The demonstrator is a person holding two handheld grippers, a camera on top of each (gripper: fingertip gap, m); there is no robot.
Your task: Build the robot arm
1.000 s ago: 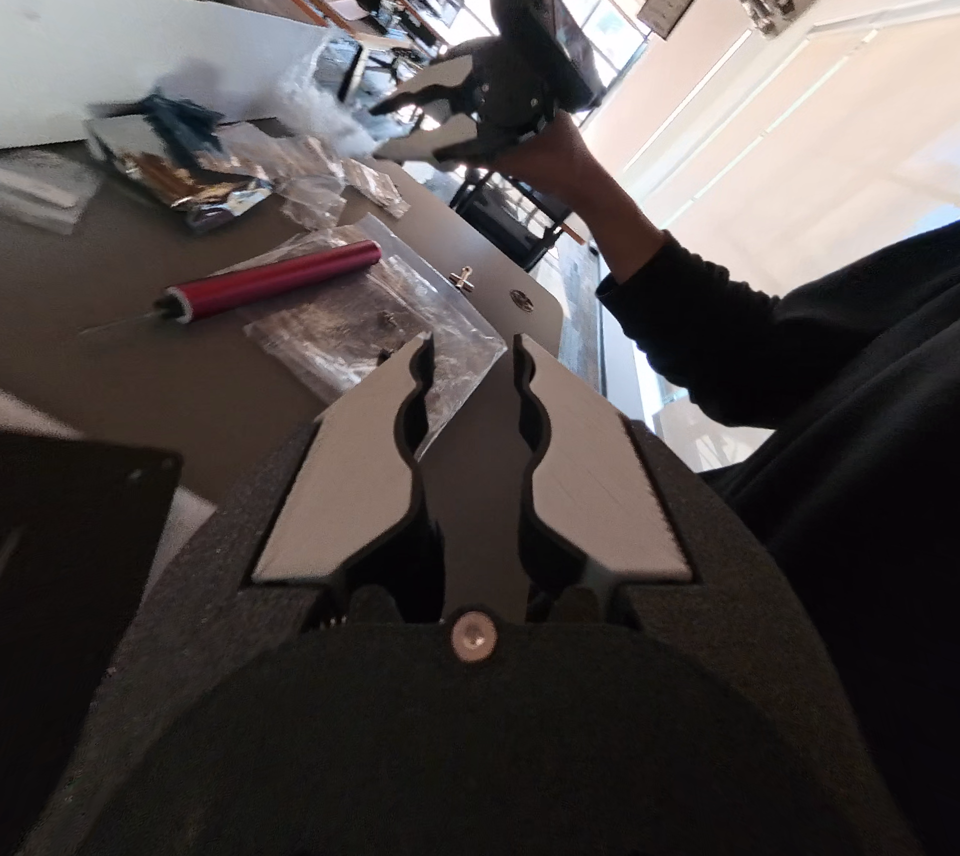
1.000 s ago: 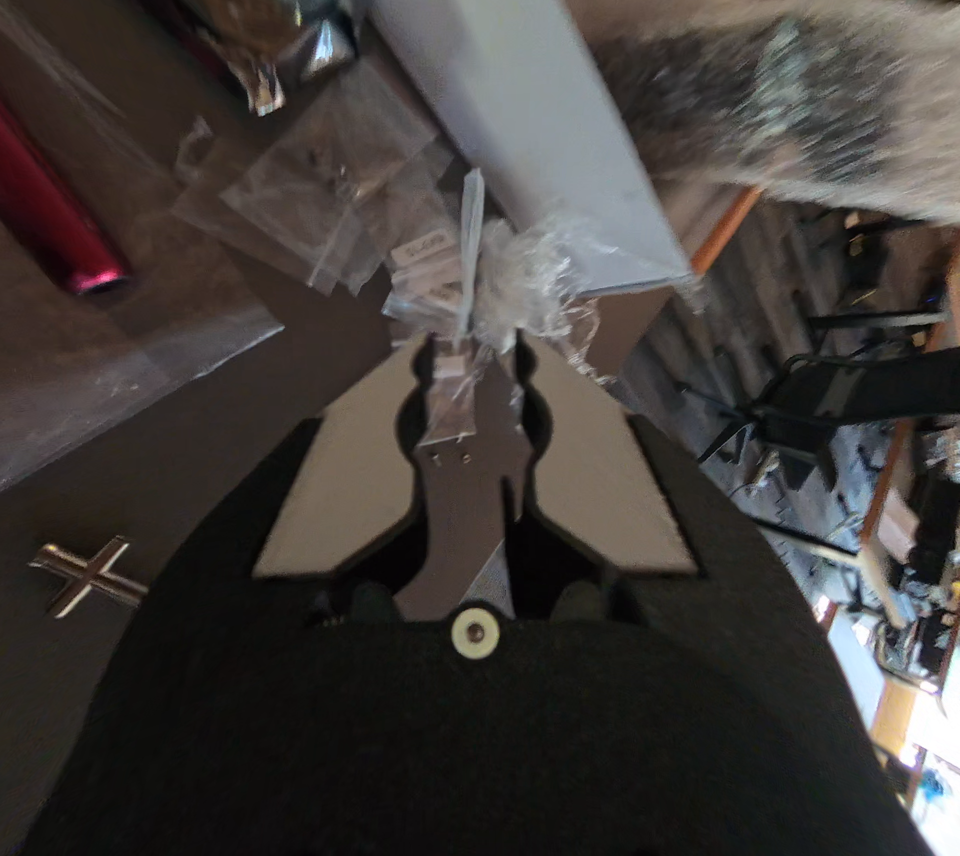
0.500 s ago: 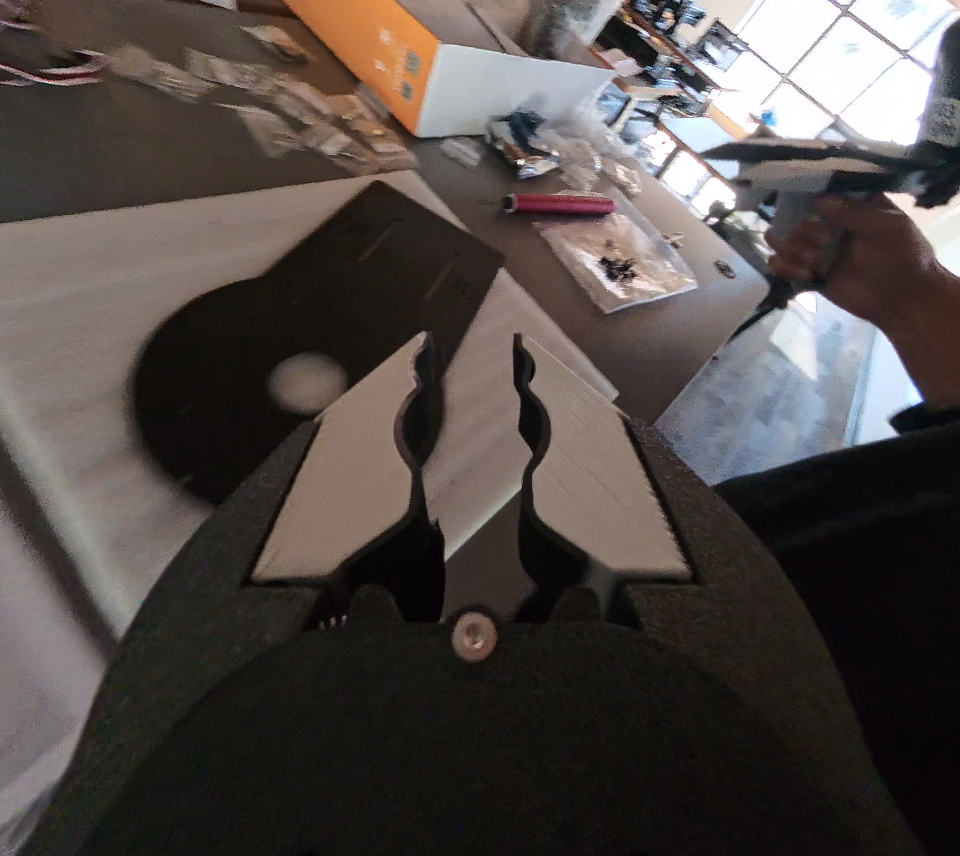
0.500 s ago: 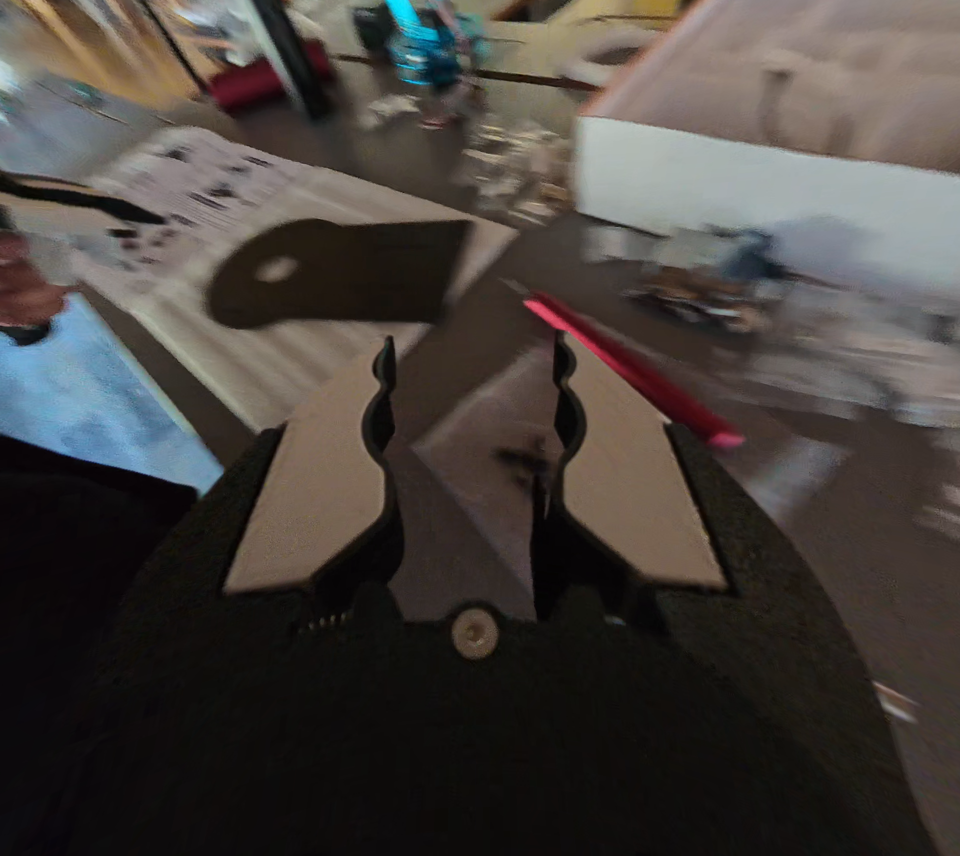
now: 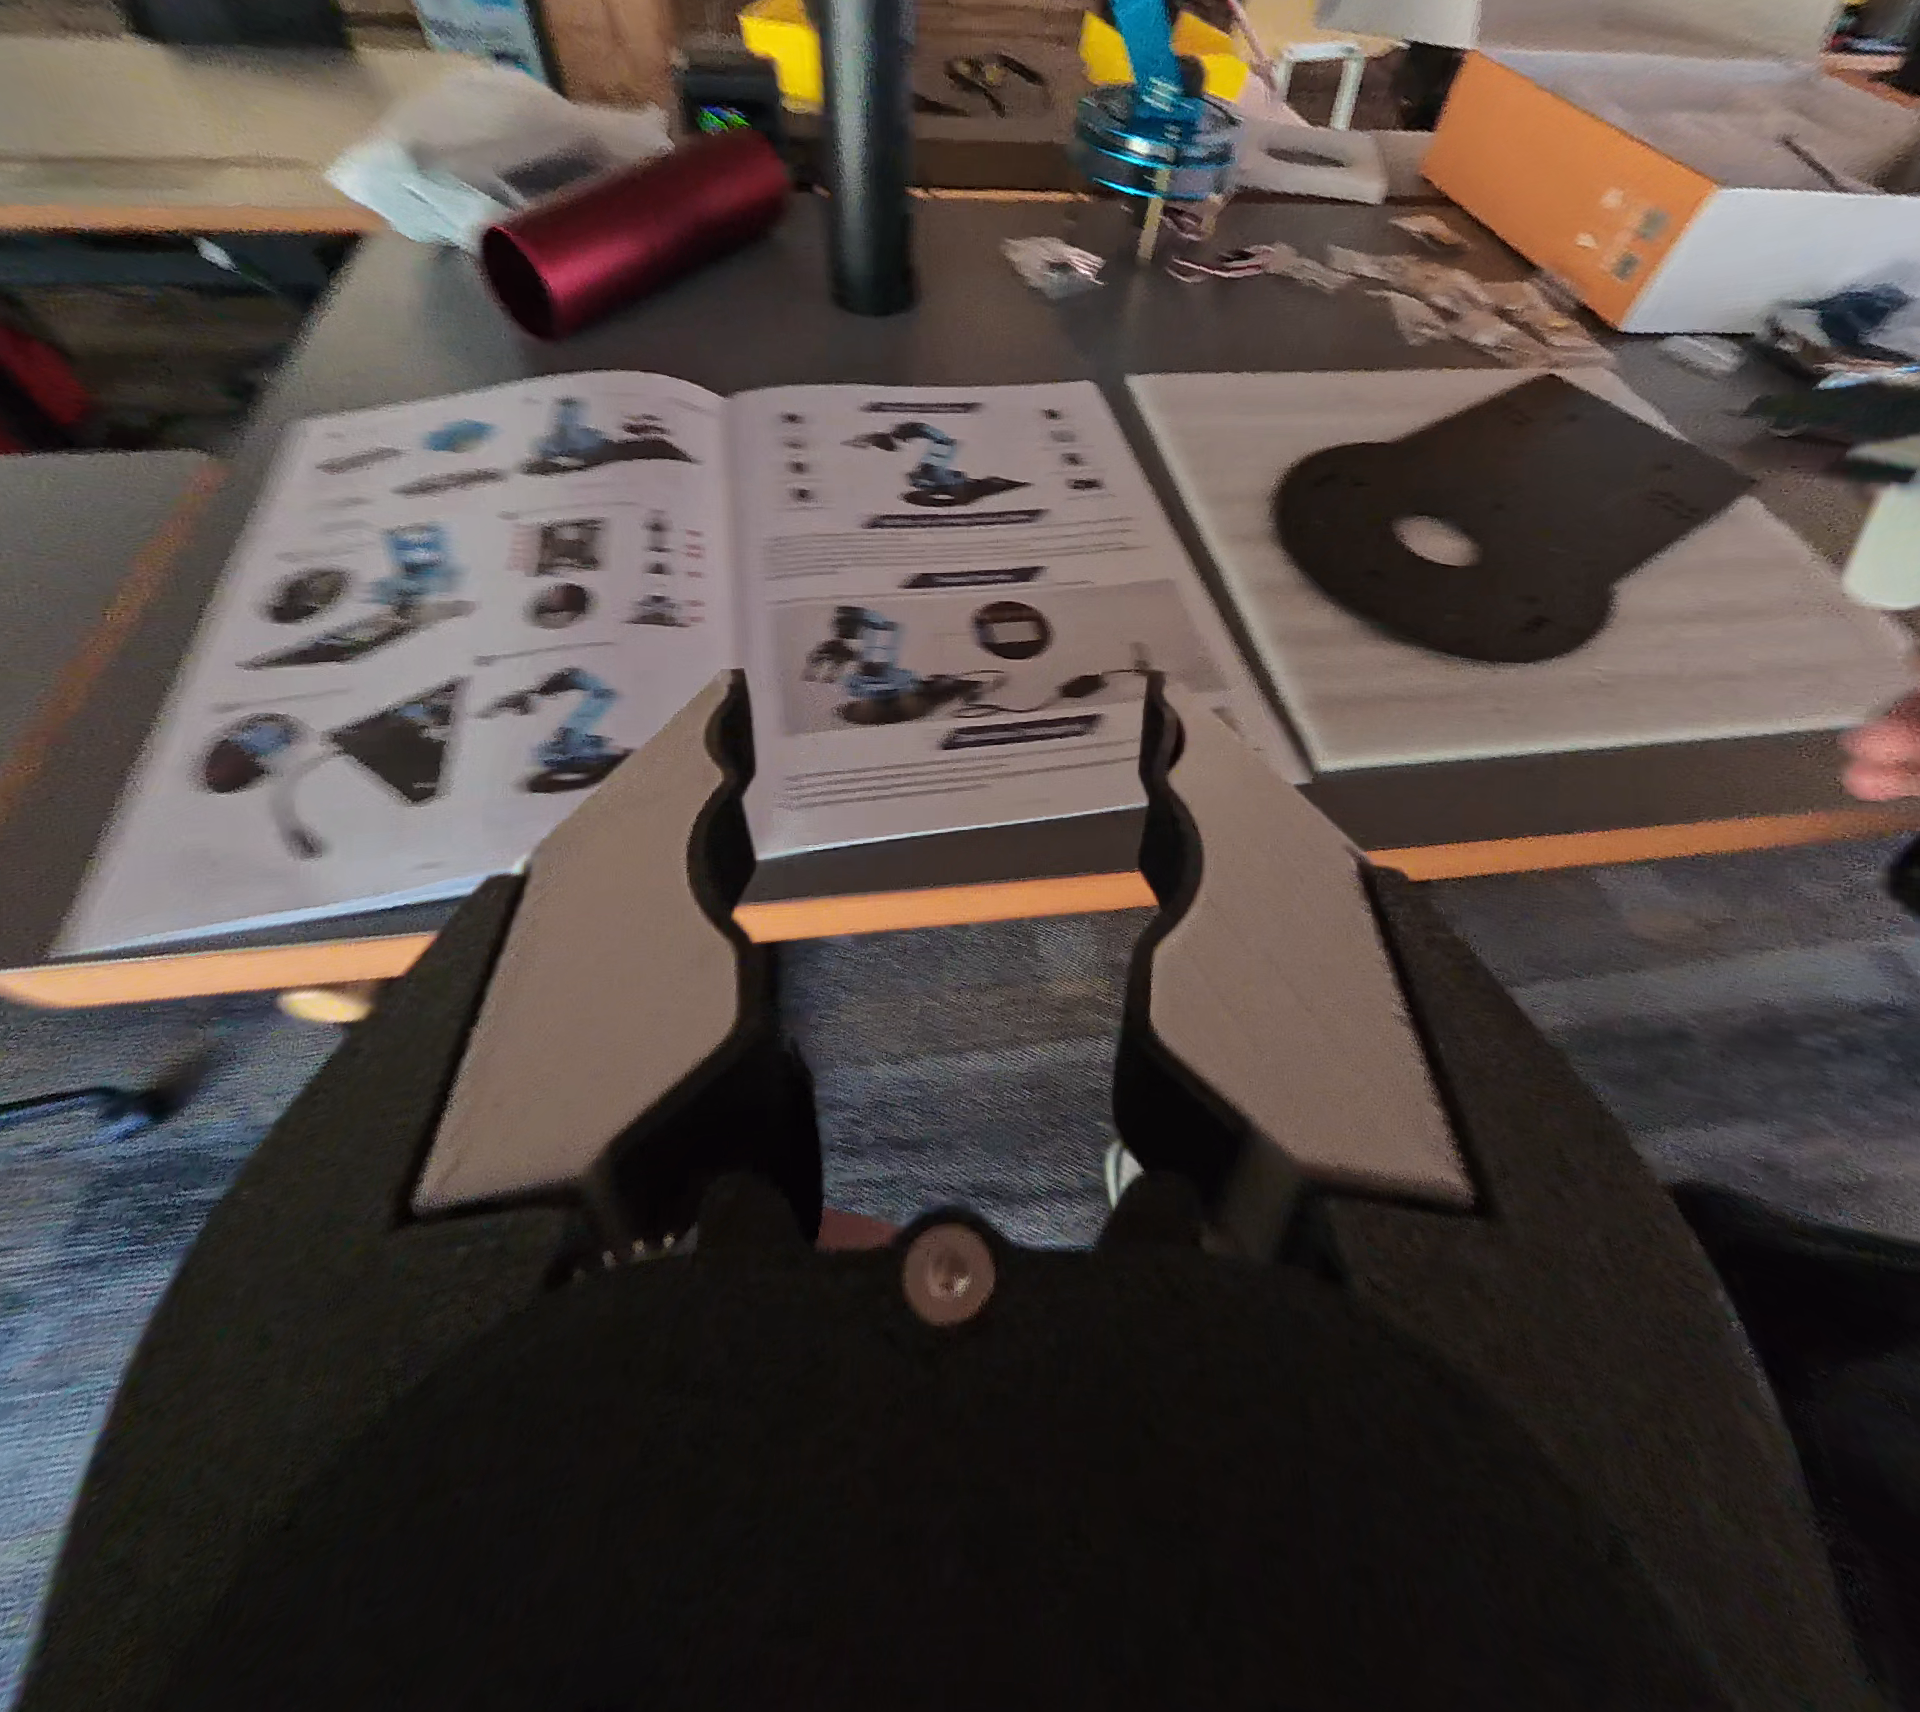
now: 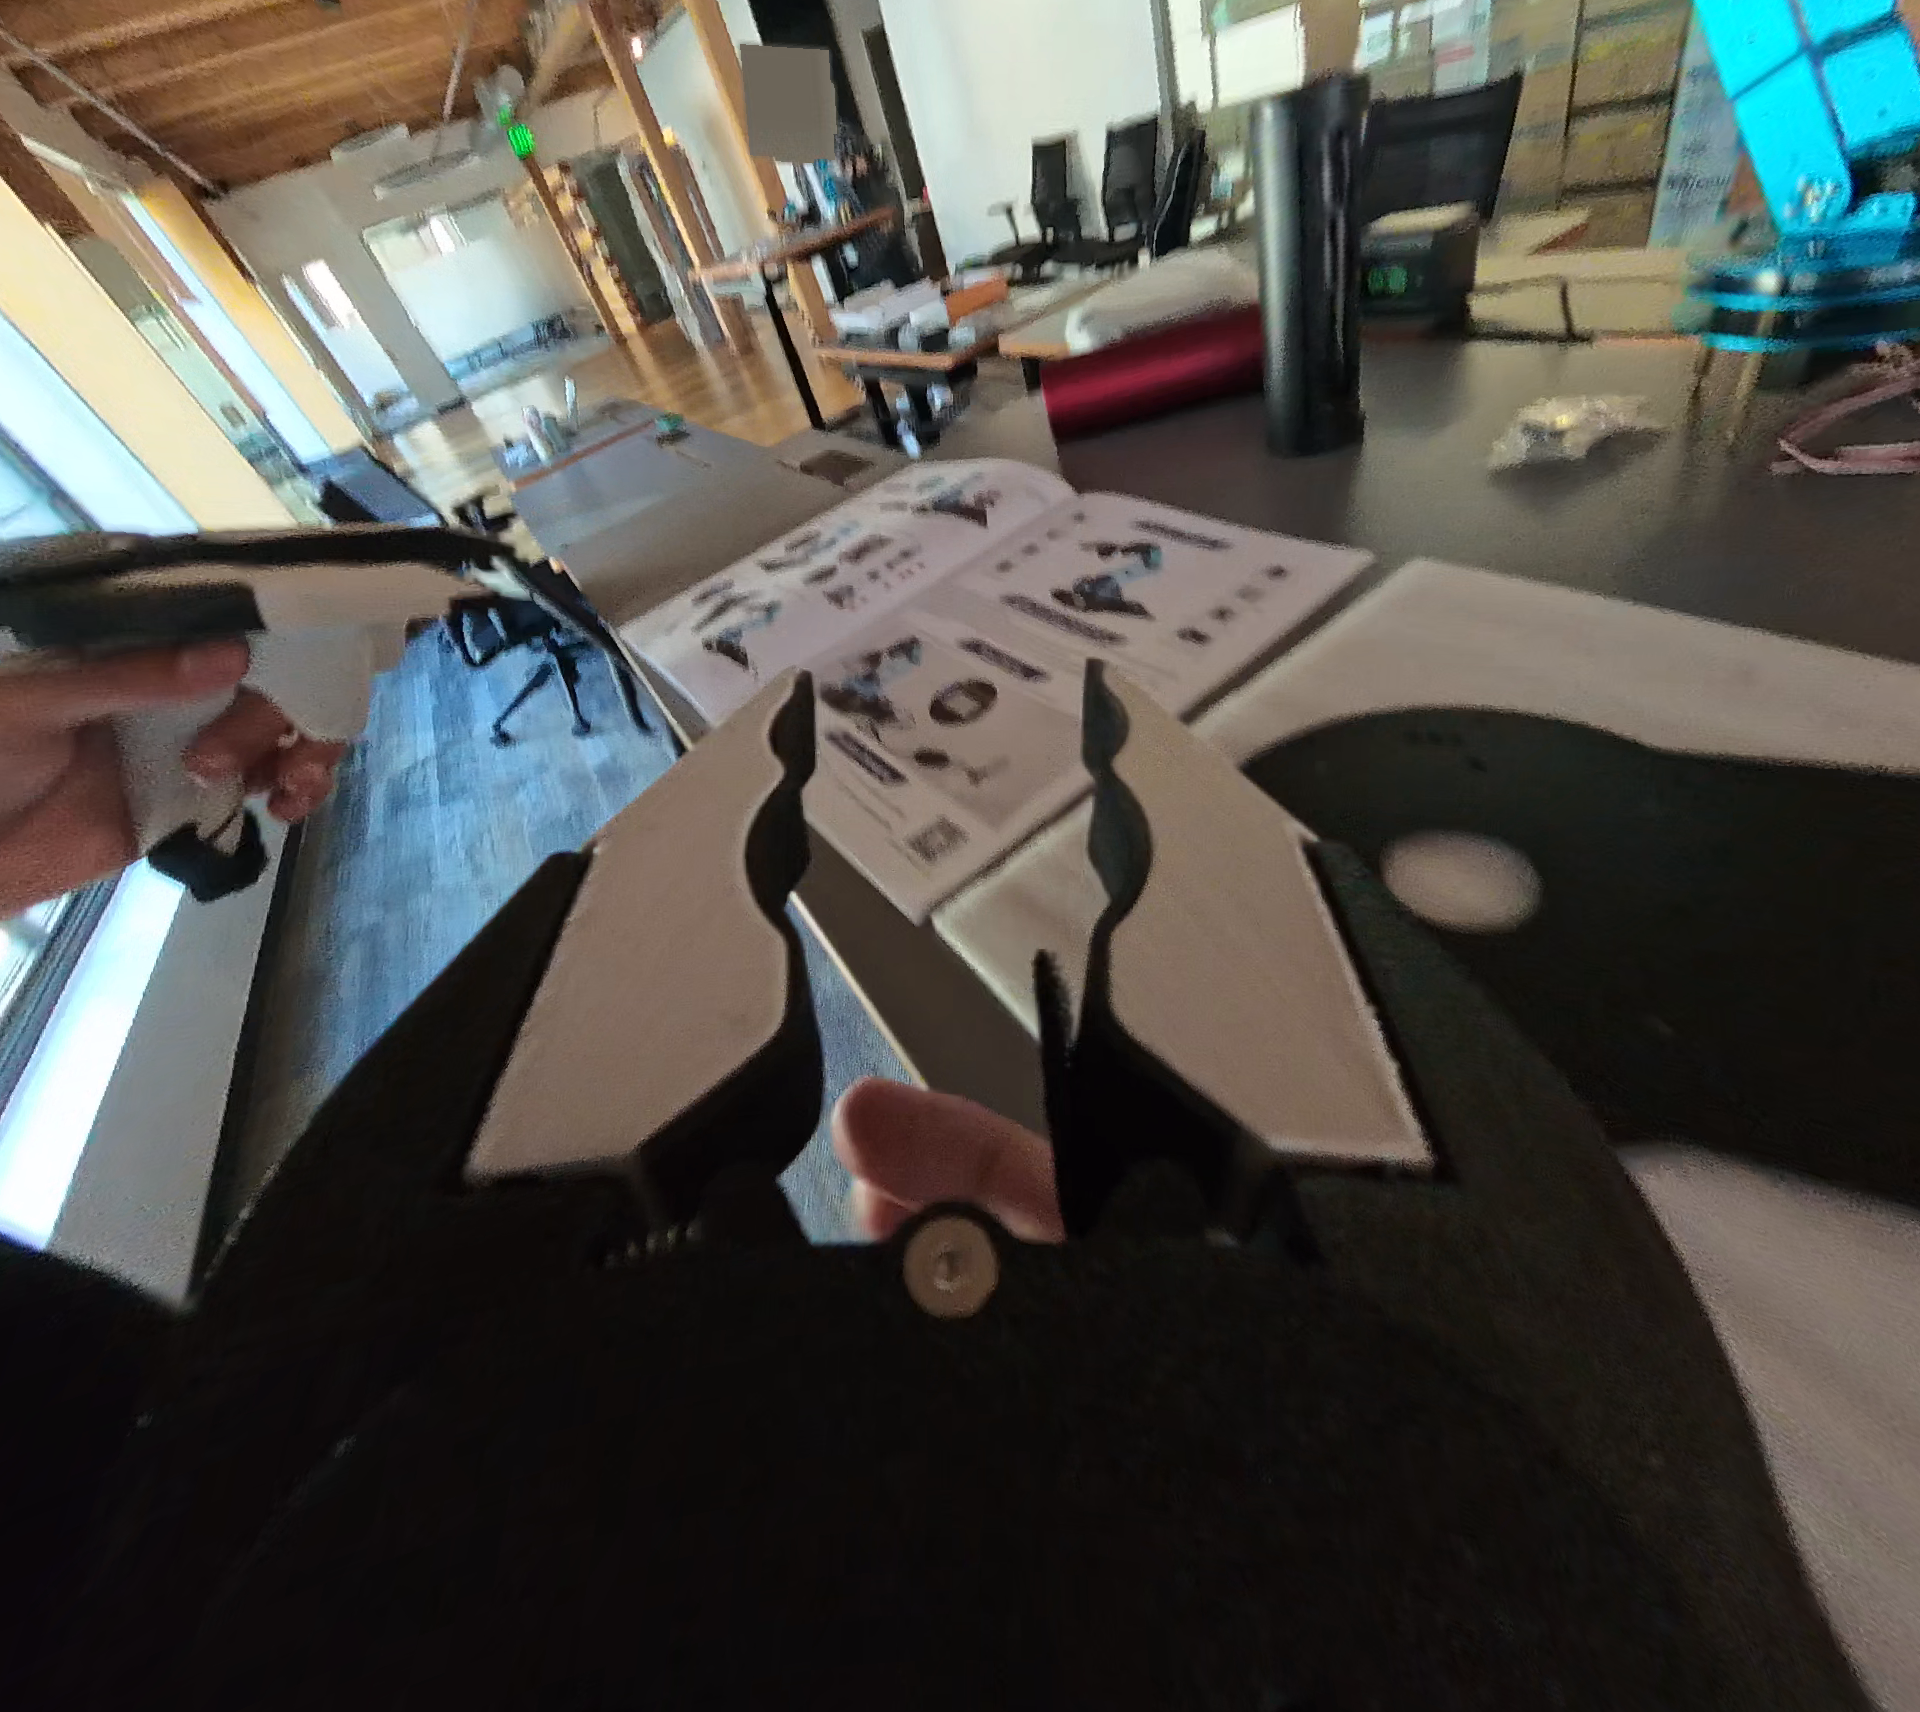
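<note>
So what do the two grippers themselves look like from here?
Both the left gripper and right gripper look alike: a broad, rounded matte black body, two flat pale grey fingers with wavy black inner edges, and a round silver screw at the centre. No cables show. A dark sleeve shows at the right view's edge.

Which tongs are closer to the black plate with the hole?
The right tongs. They hang open just beside the black plate, near its edge. The left tongs are open too, back off the table, facing the open booklet.
</note>
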